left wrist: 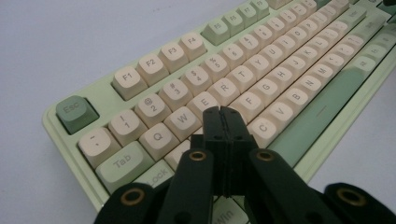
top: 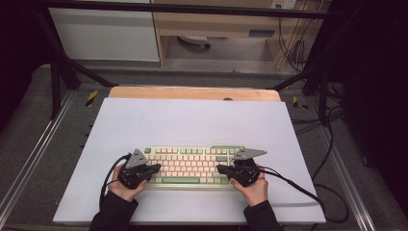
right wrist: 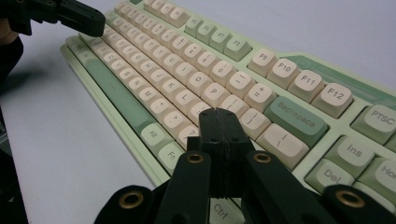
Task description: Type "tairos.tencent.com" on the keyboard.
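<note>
Scene: a person sits at the near edge of a table (top: pixel 192 94) covered by a pale sheet (top: pixel 192 120), a gripper in each hand.
Keyboard (top: pixel 192 166): pale green case with cream and green keys, lying flat on the near half of the sheet, centred left to right, its long side running left to right.
Left gripper (top: pixel 156 168): held in the left hand (top: pixel 122 185) at the keyboard's left end, pointing right and inward over the keys; its jaws are pressed together with nothing between them.
Left gripper, close view: in the left gripper view the closed tips (left wrist: pixel 222 112) sit low over the letter keys, just near the E and D area; whether they touch a key I cannot tell.
Right gripper (top: pixel 220 169): held in the right hand (top: pixel 254 188) at the keyboard's right end, pointing left and inward; jaws likewise pressed together, holding nothing.
Right gripper, close view: in the right gripper view the closed tips (right wrist: pixel 219 113) hang over the keys near the P and the Backspace key (right wrist: pixel 295 120); contact cannot be told.
Spacing: the two grippers are apart, with the middle keys between them.
Cables: a black cable (top: pixel 298 185) trails right from the right gripper across the sheet.
</note>
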